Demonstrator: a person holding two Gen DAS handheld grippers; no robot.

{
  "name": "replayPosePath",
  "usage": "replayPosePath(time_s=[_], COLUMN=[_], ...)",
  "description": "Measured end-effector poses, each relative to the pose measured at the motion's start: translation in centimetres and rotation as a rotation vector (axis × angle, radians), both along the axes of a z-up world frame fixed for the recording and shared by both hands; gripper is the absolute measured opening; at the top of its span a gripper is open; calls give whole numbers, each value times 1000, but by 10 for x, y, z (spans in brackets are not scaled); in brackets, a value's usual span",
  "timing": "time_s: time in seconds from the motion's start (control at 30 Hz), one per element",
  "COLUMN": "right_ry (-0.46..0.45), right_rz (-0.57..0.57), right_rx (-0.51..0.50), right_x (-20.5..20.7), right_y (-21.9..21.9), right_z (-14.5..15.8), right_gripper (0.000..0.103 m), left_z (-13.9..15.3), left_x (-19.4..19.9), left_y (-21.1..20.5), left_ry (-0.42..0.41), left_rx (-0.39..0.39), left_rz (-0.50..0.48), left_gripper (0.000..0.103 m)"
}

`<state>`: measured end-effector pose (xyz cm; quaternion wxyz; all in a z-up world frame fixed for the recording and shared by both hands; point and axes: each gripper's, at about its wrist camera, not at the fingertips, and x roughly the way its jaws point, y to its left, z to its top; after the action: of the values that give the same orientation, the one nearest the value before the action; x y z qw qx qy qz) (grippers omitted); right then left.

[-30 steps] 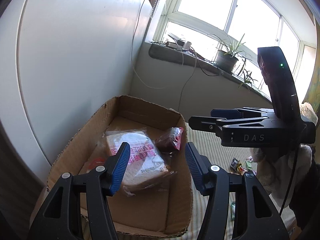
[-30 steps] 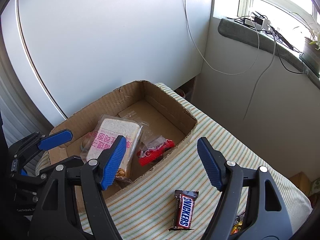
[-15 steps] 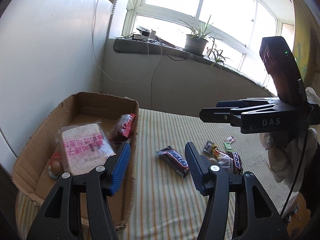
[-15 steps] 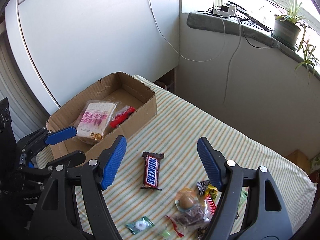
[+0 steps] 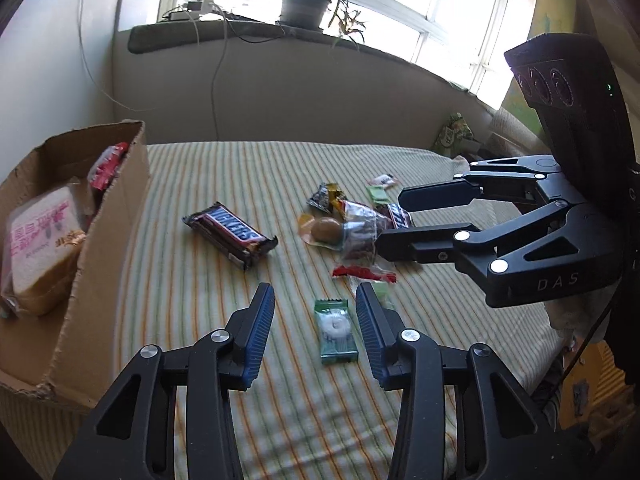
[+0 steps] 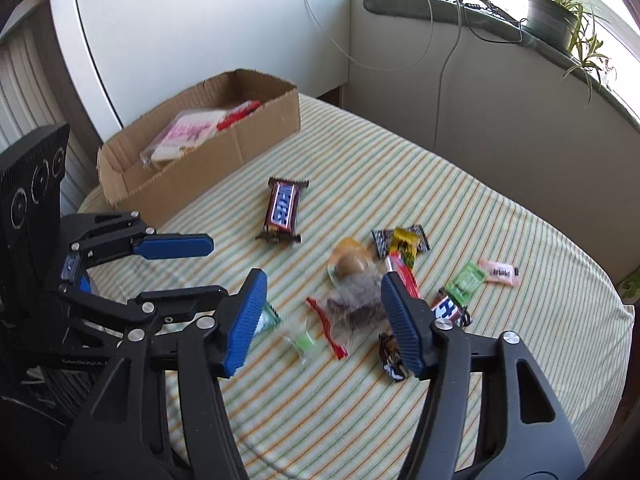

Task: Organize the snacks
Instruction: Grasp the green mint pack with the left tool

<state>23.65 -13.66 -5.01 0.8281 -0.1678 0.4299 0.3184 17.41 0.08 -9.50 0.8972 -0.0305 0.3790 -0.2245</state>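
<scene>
1. The left gripper (image 5: 315, 322) is being held over a table covered with a green and orange striped cloth (image 5: 280, 168). Its blue jaws are being kept wide apart, and nothing is being pinched.
2. A small green packet with a white ring sweet inside (image 5: 336, 336) is lying flat on the cloth, between the left jaws but not touching them.
3. The right gripper (image 6: 322, 318) is being held above a pile of small wrapped sweets (image 6: 360, 300). Its jaws are also being kept wide apart and empty.
4. A long brown Snickers bar (image 5: 230, 234) is lying on the cloth between the pile and a brown cardboard box (image 5: 108, 216).
5. The box is sitting at the left end of the table.
6. A clear bag of sliced bread with pink writing (image 5: 38, 240) and a small red packet (image 5: 106, 166) are lying inside the box.
7. A potted green plant (image 5: 306, 4) is standing on the window ledge.
</scene>
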Motion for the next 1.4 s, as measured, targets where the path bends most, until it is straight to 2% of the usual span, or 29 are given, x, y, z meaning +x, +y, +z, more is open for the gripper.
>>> replayPosePath(time_s=[0.17,0.37,0.8,0.87,1.03,1.4], right_ry=[27,59,104,102,102,81], right_rz=[69,116,119,121,109,82], right_rx=[-60,-73,-97,-96,-96,-88], right_x=[-15,-20,-1,-1,-1,-7], right_y=[0,3,8,9,7,-2], right_z=[-19,-32,-57,-58,-59,-51], right_gripper=[39,27,27,26,18,18], left_z=[-11,-14,-22,-23,-26,-25], left_x=[-4,-2,16,16,19,20], left_y=[-16,-22,-42,-43,-46,-39], left_ry=[26,43,61,55,48,44], left_rx=[41,58,111,120,127,103], left_rz=[-43,-50,-67,-64,-51,-37], left_gripper=[34,32,32,30,22,21])
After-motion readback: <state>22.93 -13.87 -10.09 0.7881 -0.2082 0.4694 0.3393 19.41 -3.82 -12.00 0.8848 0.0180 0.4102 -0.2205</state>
